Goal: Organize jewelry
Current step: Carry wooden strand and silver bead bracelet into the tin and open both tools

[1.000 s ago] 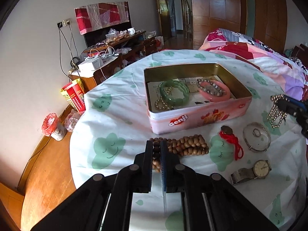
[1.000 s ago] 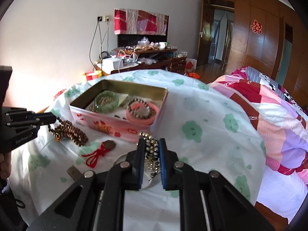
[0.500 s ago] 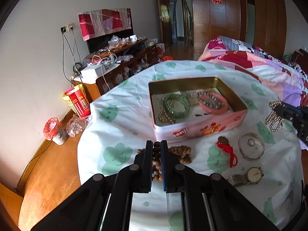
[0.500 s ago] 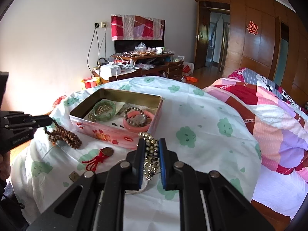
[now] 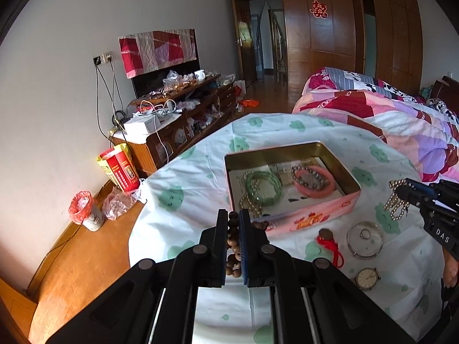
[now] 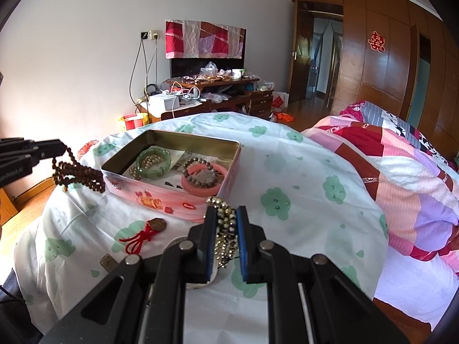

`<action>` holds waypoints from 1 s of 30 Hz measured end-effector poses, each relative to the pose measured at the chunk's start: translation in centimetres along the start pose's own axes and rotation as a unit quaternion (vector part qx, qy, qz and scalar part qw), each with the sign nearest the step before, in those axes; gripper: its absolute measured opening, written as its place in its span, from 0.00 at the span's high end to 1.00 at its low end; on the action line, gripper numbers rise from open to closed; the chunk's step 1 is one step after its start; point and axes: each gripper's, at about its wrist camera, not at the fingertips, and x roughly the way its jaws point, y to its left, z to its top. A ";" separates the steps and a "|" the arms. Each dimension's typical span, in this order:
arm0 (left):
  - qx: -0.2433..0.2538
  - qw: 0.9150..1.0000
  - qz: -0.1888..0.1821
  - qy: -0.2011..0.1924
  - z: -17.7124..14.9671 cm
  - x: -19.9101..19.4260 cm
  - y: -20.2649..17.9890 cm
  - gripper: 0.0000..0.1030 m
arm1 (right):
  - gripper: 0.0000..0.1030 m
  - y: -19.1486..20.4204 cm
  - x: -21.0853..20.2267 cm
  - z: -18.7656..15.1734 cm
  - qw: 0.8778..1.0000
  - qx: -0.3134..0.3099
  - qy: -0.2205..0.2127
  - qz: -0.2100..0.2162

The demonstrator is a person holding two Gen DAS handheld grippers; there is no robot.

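Both hand-held grippers clamp bead strings beside the tin [image 5: 321, 218]; watch [image 5: 367, 278] lies near

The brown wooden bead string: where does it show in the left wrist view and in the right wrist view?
Left wrist view: the brown bead string is bottom centre, clamped between the left gripper fingers, hanging in front of the tin.
Right wrist view: it hangs at far left from the left gripper, beside the tin's left corner.
Shared landmark: the pink tin.
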 end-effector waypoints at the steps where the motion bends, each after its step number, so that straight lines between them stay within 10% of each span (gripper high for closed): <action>1: 0.002 1.000 0.001 -0.003 0.3 -0.1 -0.1 0.94 | 0.85 0.0 0.0 0.0 1.000 0.000 0.000 0.000; 30: 0.020 1.000 0.009 -0.020 7.1 3.0 -0.4 0.94 | 0.85 0.0 2.9 4.6 1.000 -0.021 -0.003 0.014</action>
